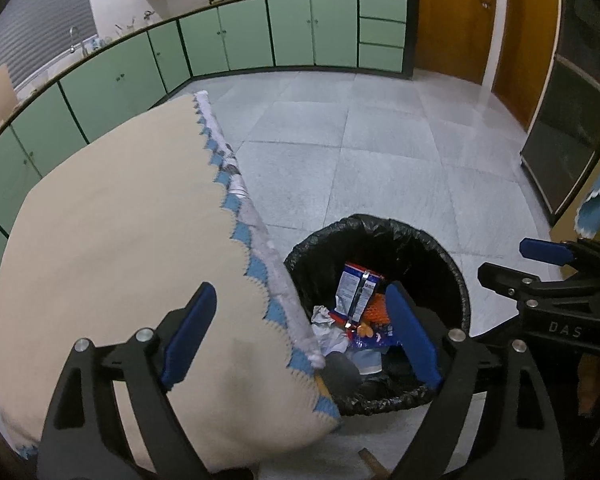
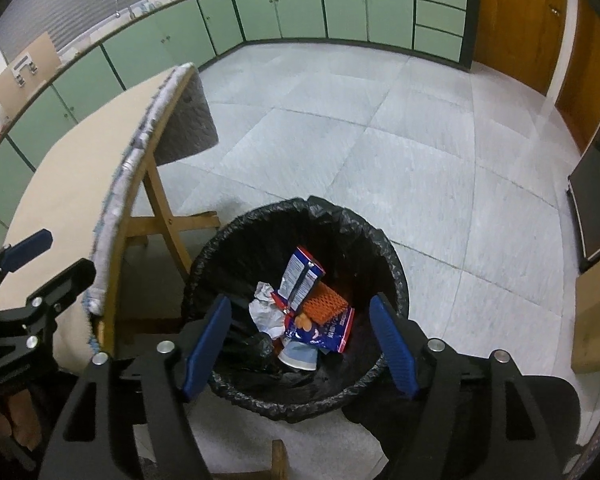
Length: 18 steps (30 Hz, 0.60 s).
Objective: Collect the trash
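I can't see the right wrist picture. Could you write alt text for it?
The open, empty right gripper hovers over a black-lined trash bin holding a snack box, crumpled paper and wrappers. A cloth-covered table stands left, on a tiled floor.

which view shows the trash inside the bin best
The right wrist view: it looks straight down into the bin, showing the carton, orange mesh and crumpled paper. The left wrist view shows the same pile partly hidden behind the tablecloth edge and a blue finger.
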Tool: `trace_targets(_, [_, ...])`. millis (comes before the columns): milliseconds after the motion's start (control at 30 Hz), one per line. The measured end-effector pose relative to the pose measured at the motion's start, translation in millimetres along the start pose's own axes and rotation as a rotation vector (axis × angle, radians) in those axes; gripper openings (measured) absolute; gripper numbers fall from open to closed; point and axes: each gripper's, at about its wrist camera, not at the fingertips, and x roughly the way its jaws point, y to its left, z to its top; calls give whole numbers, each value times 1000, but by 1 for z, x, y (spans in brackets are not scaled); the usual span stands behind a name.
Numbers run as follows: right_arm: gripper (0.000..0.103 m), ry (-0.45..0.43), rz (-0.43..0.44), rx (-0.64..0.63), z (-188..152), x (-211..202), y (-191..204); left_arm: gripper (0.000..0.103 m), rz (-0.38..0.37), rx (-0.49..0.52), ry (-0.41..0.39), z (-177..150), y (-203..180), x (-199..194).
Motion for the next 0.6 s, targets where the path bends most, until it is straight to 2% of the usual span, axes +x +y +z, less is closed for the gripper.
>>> trace_targets(133, [74, -46, 7, -6, 3, -27, 9, 88, -3, -35, -40, 0, 10, -30])
trace_targets(300, [82, -157, 8, -37, 9, -74, 27, 95, 21, -95, -113, 2, 28, -81])
trace_targets(533, [96, -287, -15, -78, 16, -128, 59, 97, 107, -162, -207, 2, 49, -147])
trace_targets(600, [97, -332, -35, -88, 17, -143, 68, 97, 125, -184, -229, 2, 55, -165])
